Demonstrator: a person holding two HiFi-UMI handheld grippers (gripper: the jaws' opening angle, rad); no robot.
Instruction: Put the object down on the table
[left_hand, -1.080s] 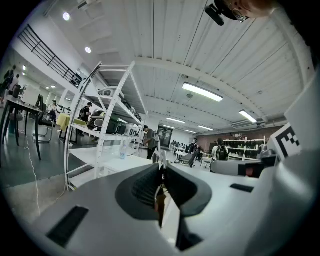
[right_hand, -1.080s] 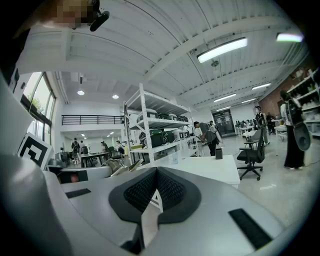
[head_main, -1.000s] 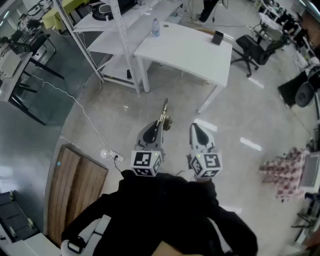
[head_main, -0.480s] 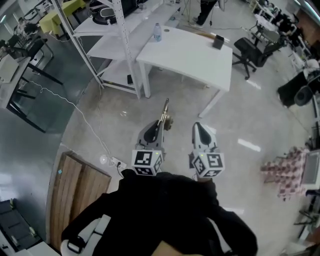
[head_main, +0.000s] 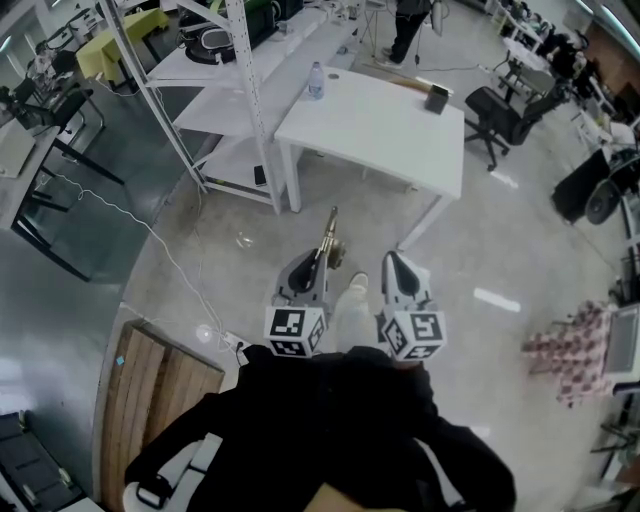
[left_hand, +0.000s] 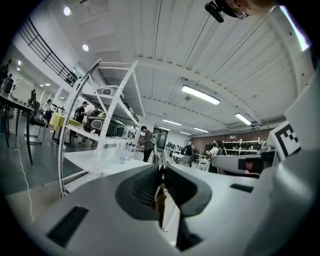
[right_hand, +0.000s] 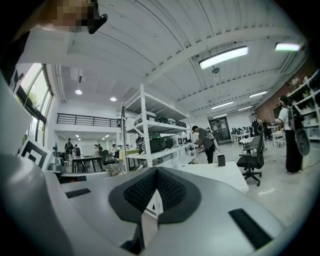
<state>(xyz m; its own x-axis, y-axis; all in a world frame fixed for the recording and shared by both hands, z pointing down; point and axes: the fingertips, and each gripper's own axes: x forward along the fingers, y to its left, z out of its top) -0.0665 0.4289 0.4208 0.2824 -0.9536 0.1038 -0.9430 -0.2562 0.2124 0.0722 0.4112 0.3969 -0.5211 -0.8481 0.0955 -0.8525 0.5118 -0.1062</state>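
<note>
- My left gripper (head_main: 316, 256) pinches the slender object (head_main: 328, 230) over the floor, well apart from the bench (head_main: 380, 115).
- My right gripper (head_main: 392, 264) is pressed together, empty.
- Risk: the thin hold may slip in transit.

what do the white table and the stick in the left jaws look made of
Table: smooth matte white top and legs, likely laminate board or painted metal. Stick: slim, tan-gold with a darker lump, maybe wood or brass; too small to tell.
</note>
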